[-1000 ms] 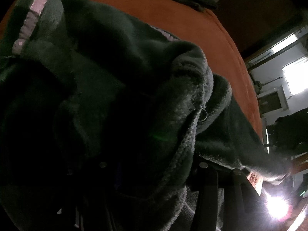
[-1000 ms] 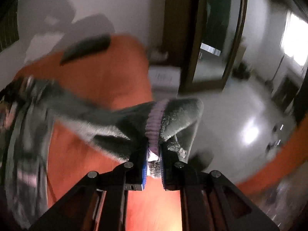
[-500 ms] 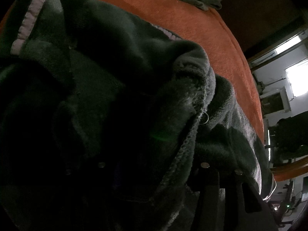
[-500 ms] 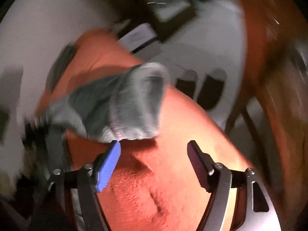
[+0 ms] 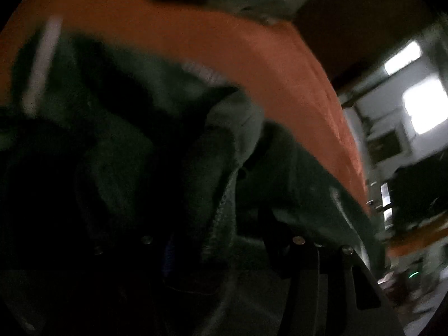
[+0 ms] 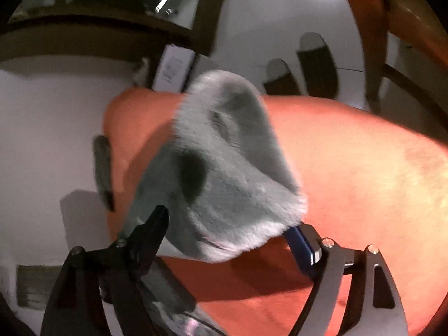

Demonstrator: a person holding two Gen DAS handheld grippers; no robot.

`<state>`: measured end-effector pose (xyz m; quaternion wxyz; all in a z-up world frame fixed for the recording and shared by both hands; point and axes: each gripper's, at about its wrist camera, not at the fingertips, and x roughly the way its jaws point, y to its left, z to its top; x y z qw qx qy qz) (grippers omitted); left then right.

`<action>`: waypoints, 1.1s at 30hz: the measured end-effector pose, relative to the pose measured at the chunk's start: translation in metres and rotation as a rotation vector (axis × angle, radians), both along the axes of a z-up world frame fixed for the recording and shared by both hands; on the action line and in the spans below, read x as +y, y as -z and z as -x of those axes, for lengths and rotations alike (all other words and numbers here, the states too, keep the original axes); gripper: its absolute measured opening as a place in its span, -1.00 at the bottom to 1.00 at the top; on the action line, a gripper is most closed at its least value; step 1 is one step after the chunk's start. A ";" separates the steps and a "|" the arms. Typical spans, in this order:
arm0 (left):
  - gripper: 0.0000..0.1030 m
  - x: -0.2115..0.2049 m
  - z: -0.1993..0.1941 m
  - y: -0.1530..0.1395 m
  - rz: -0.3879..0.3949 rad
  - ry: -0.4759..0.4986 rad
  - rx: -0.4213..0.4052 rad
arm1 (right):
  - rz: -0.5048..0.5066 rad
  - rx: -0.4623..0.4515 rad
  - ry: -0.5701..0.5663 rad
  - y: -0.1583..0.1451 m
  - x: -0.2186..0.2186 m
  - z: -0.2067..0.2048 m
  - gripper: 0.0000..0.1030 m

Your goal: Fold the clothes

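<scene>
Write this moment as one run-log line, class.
task: fold clothes | right gripper: open, grey fleece sleeve between fingers, ungripped | left gripper: buried in dark fleece garment, state unclear | surface: orange bedspread

**Dim, blurred, heavy fisheye**

Left wrist: mostly black lower left, motion-smeared; window [image 5: 425, 109] at right blown out. Right wrist: brighter, warm glare on bedspread [image 6: 420, 173] at right, hard shadows lower centre, soft focus, edges bent and vignetted.

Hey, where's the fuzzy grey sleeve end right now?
In the right wrist view, the grey sleeve end sits centre frame over the orange bedspread, between the open right gripper fingers.
</scene>
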<state>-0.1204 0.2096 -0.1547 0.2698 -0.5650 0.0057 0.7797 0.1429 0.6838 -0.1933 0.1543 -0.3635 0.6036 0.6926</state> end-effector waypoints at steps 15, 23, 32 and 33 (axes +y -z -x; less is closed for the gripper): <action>0.05 -0.142 -0.013 -0.049 -0.143 -0.165 -0.113 | -0.848 0.115 -0.142 -0.166 -0.080 0.134 -0.72; 0.05 -0.257 -0.035 -0.049 -0.151 -0.264 -0.121 | -1.122 0.618 -0.839 -0.285 -0.359 0.228 -0.72; 0.05 -0.334 -0.076 -0.052 -0.179 -0.324 -0.093 | -1.107 0.580 -1.821 -0.114 -0.625 0.143 -0.72; 0.05 -0.336 -0.079 -0.049 -0.180 -0.323 -0.098 | -1.089 0.550 -1.880 -0.094 -0.638 0.133 -0.72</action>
